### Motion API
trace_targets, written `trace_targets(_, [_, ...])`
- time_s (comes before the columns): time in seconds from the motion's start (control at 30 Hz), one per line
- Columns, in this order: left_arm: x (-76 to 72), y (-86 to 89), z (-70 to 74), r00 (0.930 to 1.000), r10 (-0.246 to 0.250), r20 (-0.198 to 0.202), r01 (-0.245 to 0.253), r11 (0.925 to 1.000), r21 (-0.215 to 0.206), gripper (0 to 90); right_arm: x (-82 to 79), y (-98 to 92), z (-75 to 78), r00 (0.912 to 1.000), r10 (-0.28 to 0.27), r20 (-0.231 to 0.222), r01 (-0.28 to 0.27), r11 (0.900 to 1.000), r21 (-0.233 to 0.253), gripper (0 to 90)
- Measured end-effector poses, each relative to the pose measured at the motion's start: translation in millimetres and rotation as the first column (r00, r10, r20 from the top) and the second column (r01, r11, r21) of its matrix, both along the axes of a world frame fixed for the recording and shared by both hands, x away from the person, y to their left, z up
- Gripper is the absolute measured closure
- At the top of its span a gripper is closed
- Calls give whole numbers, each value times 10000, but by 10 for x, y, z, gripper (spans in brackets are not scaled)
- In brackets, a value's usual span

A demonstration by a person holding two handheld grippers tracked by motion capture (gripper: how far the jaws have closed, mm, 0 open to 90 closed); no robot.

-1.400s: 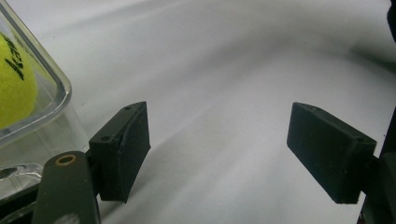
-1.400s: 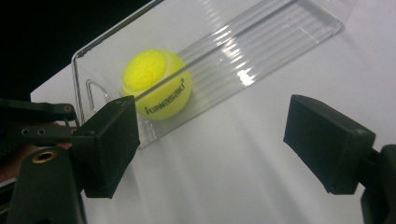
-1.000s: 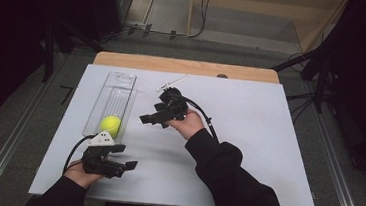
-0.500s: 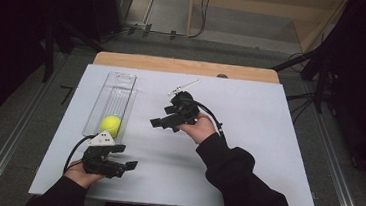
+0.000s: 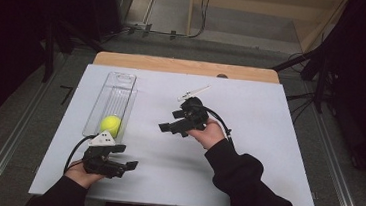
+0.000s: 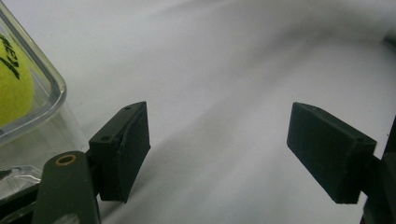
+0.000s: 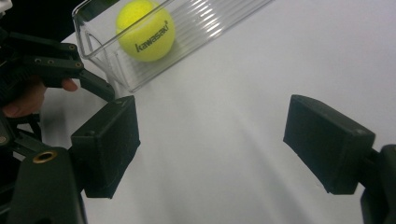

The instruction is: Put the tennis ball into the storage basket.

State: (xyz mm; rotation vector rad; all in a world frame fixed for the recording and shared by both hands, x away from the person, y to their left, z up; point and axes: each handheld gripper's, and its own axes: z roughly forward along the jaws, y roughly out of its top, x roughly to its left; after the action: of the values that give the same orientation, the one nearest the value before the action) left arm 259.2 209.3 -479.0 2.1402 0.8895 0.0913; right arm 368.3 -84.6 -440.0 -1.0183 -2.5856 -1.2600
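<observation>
- A yellow tennis ball (image 5: 110,125) is seen lying at the near end of a clear plastic tray (image 5: 119,85), which is set lengthwise on the left part of the white table (image 5: 266,160).
- The left gripper (image 5: 124,167) is held just near of the tray's near end, with its jaws spread wide apart and nothing between them.
- The right gripper (image 5: 168,127) is held over the middle of the table, to the right of the tray and pointed towards it, with its jaws likewise spread apart and nothing gripped.
- A small white stick (image 5: 195,91) is seen lying on the table beyond the right gripper.
</observation>
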Motion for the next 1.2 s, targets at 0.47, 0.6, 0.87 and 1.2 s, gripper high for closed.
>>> trace_targets(0.47, [4,-12,6,9999,-120,5,120,9999,19,221,-48,-305,-20,9987,-514,21,514,9987,64,163])
trace_targets(0.6, [2,-16,7,9999,-120,22,120,9999,32,220,-79,-385,-14,9978,-653,79,652,9978,78,164])
trace_targets(0.87, [4,-18,11,9999,-139,18,139,9999,30,220,-152,-514,-64,9965,-834,41,834,9965,-85,164])
trace_targets(1.2, [6,-22,11,9999,-126,29,126,9999,-21,221,-257,-648,-111,9949,-1003,49,1003,9949,-112,163])
